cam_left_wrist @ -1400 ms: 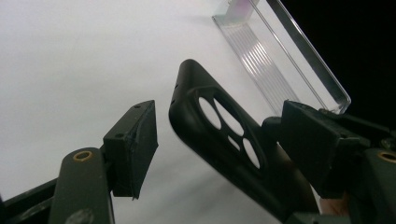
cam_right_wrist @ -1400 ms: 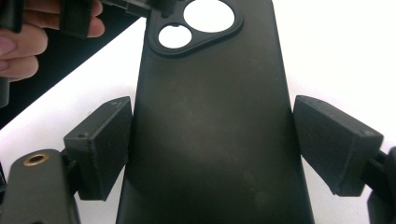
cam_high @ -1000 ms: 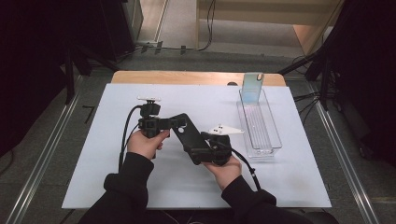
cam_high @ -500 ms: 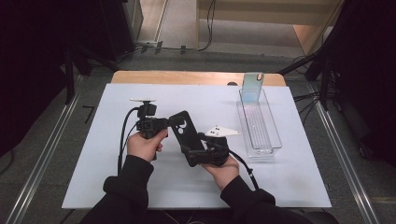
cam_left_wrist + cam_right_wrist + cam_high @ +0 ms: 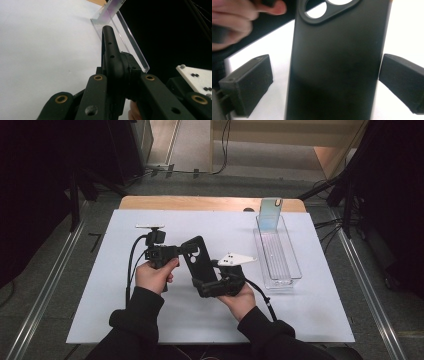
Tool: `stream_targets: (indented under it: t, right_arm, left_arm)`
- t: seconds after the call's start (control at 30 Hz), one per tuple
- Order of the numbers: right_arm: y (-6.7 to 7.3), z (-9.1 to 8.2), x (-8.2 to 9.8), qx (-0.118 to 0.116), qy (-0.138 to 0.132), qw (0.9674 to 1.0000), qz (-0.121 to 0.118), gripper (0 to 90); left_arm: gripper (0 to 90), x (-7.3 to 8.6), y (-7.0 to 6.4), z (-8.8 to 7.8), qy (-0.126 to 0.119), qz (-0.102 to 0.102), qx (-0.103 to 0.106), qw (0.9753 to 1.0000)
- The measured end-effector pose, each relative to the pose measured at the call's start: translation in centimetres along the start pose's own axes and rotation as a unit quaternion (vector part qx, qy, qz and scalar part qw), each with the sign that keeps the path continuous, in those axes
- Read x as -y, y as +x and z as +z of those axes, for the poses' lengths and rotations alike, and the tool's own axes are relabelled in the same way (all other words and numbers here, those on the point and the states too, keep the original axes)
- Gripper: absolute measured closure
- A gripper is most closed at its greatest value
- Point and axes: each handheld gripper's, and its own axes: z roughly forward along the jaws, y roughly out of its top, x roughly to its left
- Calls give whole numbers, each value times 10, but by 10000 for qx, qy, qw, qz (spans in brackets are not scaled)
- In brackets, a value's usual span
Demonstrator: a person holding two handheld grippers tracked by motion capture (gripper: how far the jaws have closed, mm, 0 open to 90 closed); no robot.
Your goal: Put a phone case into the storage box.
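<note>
Black phone case (image 5: 196, 260) sits at centre of the high view, held up off the white mat (image 5: 100, 310), tilted, camera cut-out toward the upper right of the case. It lies between the two hands.

Left gripper (image 5: 176, 253): comes in from the left of centre in the high view, pointing right at the case. Jaws have just been closing and now pinch the case edge-on. In the left gripper view the case (image 5: 111, 56) rises as a thin black edge from between the two jaws at bottom centre, with small holes along that edge. Grip firm; pads tight against it.

Right gripper (image 5: 206, 279): below and right of the case in the high view, held in the right hand (image 5: 241, 297), grey plate on top pointing right. Jaws have just been opening. In the right gripper view the case (image 5: 337, 60) stands upright in mid frame, its back to the camera, with a pad (image 5: 247, 85) at lower left and the other at right. White mat shows in the gap on each side, so neither pad touches the case. Jaws spread wide, not gripping.

Left hand (image 5: 155, 276) is wrapped round the left gripper's handle; its fingers (image 5: 234, 17) appear at the upper left of the right gripper view.

Clear plastic tray (image 5: 277, 255) lies on the mat at the right of the high view, long side running up the frame, well apart from the case. A phone (image 5: 270, 213) stands upright at its far end.
</note>
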Motion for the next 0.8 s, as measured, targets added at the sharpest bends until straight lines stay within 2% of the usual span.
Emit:
stream_targets:
  t: [0.03, 0.1, 0.2, 0.27, 0.37, 0.47, 0.6, 0.7, 0.8]
  right_arm:
    - [-2, -1, -1, -189, -21, 9998, 11, 0]
    - [-4, -3, -3, -299, 9, 9996, 2, 0]
    - [-4, -8, -8, -117, 99, 9997, -177, 0]
    - [-6, -11, -11, -79, 176, 9996, -185, 0]
    - [-8, -16, -14, 16, 296, 9993, -215, 0]
    - [-13, -21, -17, -69, 304, 9994, -132, 0]
    - [-17, -26, -20, -137, 325, 9991, -236, 0]
    - [-18, -28, -21, -94, 429, 9987, -265, 0]
    - [-20, -30, -22, -57, 455, 9986, -252, 0]
  left_arm:
    - [830, -1, 0, -2, -17, 12, 11, 10000]
    - [830, -1, -2, -4, -75, 51, 1, 10000]
    - [829, -2, -5, -7, -141, 149, -32, 9998]
    - [829, -2, -7, -9, -167, 227, -83, 9996]
    - [829, -2, -11, -11, -224, 468, -221, 9984]
    - [828, -1, -14, -13, -321, 699, -312, 9966]
    - [827, 2, -17, -12, -407, 981, -467, 9932]
    - [827, 3, -19, -12, -477, 1152, -546, 9907]
    - [827, 6, -22, -12, -581, 1423, -653, 9860]
